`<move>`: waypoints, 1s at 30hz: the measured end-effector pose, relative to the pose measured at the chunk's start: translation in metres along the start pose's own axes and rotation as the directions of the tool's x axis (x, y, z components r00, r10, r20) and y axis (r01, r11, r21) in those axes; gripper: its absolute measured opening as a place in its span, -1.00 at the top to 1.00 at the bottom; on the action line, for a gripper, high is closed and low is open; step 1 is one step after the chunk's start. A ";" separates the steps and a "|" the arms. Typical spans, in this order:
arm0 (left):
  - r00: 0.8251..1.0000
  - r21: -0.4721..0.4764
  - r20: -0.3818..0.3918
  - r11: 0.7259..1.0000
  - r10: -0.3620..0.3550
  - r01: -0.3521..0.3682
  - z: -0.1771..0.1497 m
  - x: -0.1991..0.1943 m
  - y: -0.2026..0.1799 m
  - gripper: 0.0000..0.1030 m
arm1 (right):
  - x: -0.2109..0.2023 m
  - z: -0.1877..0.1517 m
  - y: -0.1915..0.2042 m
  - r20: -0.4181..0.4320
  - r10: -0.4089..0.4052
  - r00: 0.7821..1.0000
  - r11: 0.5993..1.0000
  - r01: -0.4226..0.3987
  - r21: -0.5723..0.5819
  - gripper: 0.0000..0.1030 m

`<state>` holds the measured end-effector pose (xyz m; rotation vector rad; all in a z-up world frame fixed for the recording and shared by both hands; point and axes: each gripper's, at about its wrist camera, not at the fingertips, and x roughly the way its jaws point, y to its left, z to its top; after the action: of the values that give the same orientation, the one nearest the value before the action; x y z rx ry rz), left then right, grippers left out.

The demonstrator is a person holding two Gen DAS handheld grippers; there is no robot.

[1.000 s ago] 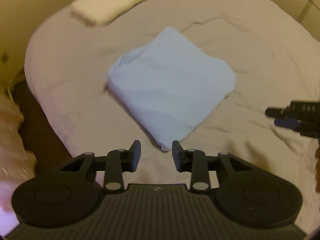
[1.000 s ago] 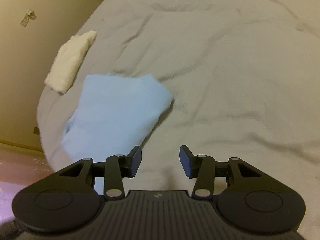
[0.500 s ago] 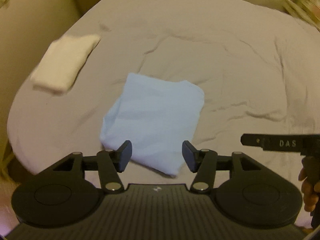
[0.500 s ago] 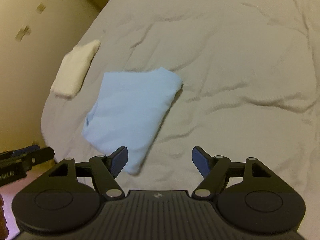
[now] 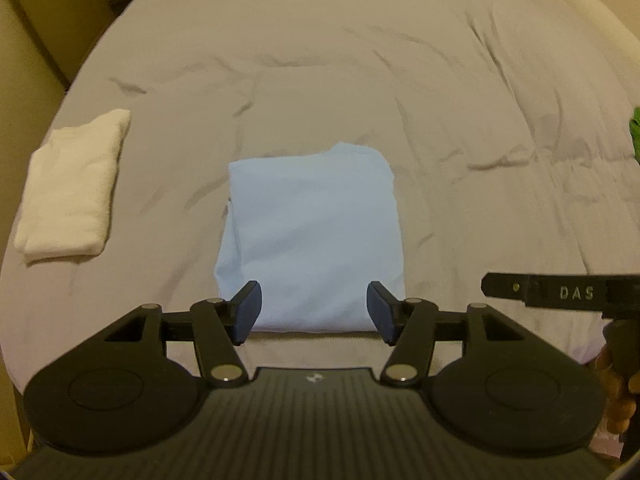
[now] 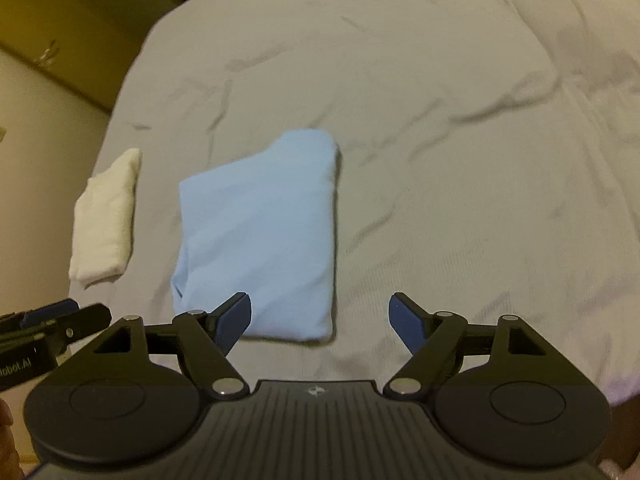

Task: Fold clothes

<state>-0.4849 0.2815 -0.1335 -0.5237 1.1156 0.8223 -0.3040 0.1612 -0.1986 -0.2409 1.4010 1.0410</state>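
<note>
On the grey quilted bed [image 5: 360, 80], a light-blue cloth garment [image 5: 316, 240] lies folded into a flat rectangle near the front edge.

Both the left gripper [image 5: 314, 310] and the right gripper [image 6: 320, 316] hang above it with jaws spread wide, holding nothing. If either dips and catches the loose left-hand layers, the stack could slide open or be dragged off the near edge. A folded white towel [image 5: 70, 188] lies well apart to the left, a green scrap [image 5: 635, 136] sits at the far right; nothing blocks the garment.
</note>
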 end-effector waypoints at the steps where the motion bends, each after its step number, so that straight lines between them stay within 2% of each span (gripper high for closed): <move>1: 1.000 0.014 -0.005 1.000 -0.010 0.010 0.000 0.002 0.003 -0.06 | 0.000 -0.003 -0.001 -0.005 -0.007 1.000 1.000 0.007 0.007 -0.52; 8: 0.999 -0.006 -0.038 1.000 0.014 -0.015 0.006 0.019 0.000 -0.09 | 0.013 -0.005 -0.004 -0.061 -0.038 0.997 0.999 0.039 0.010 -0.53; 11: 0.999 -0.021 -0.035 1.000 0.023 -0.023 0.007 0.021 -0.002 -0.18 | 0.021 -0.003 -0.001 -0.092 -0.029 0.995 1.000 0.028 -0.011 -0.54; 18: 0.999 -0.025 -0.054 1.000 0.007 -0.008 0.002 0.024 0.008 -0.18 | 0.021 -0.001 0.007 -0.097 -0.026 0.995 0.999 0.022 -0.035 -0.59; 24: 0.997 -0.015 -0.077 1.000 -0.023 0.022 -0.004 0.035 0.048 -0.19 | 0.024 -0.009 0.024 -0.068 -0.043 0.997 0.999 0.042 -0.007 -0.59; 30: 0.994 0.075 -0.086 0.994 -0.068 0.074 -0.012 0.047 0.103 -0.21 | 0.032 -0.032 0.053 -0.027 -0.136 0.990 0.985 0.138 0.104 -0.59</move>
<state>-0.5645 0.3496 -0.1785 -0.5333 1.1945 0.6972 -0.3691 0.1836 -0.2116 -0.2668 1.4319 0.8510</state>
